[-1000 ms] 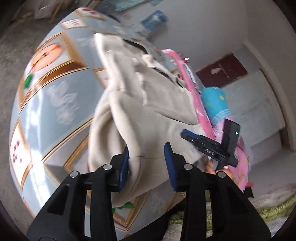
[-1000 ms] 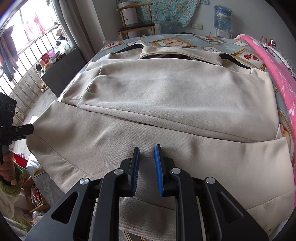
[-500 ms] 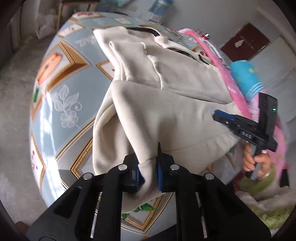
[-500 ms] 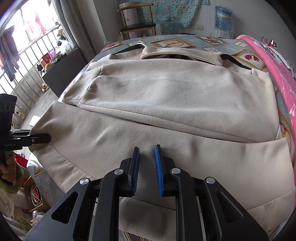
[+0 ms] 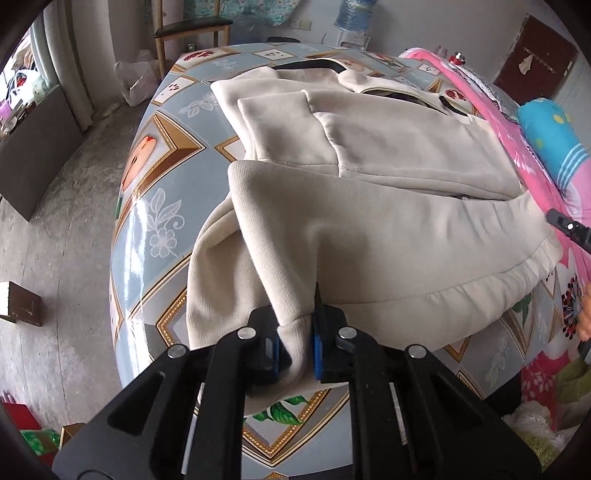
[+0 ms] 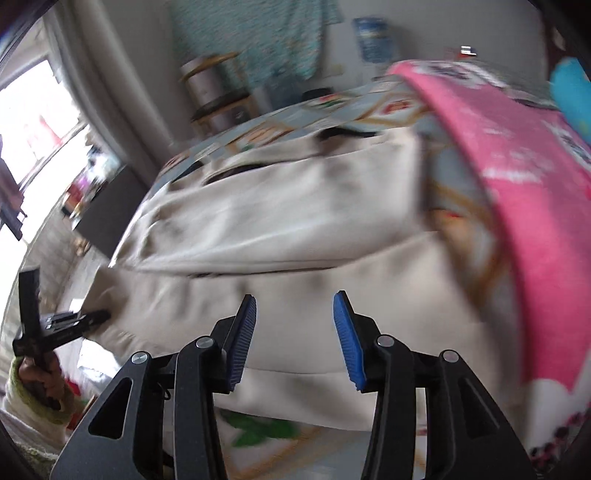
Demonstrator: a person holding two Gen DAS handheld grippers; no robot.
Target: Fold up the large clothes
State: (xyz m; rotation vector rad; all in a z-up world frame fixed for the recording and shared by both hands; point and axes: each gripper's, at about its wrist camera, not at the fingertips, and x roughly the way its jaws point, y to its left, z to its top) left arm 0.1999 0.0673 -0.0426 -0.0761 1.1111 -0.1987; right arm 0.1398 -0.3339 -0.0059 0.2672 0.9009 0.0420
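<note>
A beige garment (image 5: 388,206) is spread over a table (image 5: 147,206) covered with a patterned blue-grey cloth, its collar at the far end and its hem along the near edge. One part is seen folded across the far half, and a lower part is drawn over the near half. The near left corner of the hem is pinched between the blue pads of the left gripper (image 5: 295,354), whose fingers are pressed together on a bunched fold of the fabric, with a loose flap hanging off the table edge to the left. In the right wrist view, which is blurred, the right gripper (image 6: 293,339) is seen above the near hem with its jaws opening; the pads (image 6: 243,339) are spread apart and nothing is pressed between them, the garment lying beyond. A pink blanket (image 6: 517,206) is laid along the right side of the table, just beside the garment. A chair (image 5: 192,33) is seen at the far wall.
</note>
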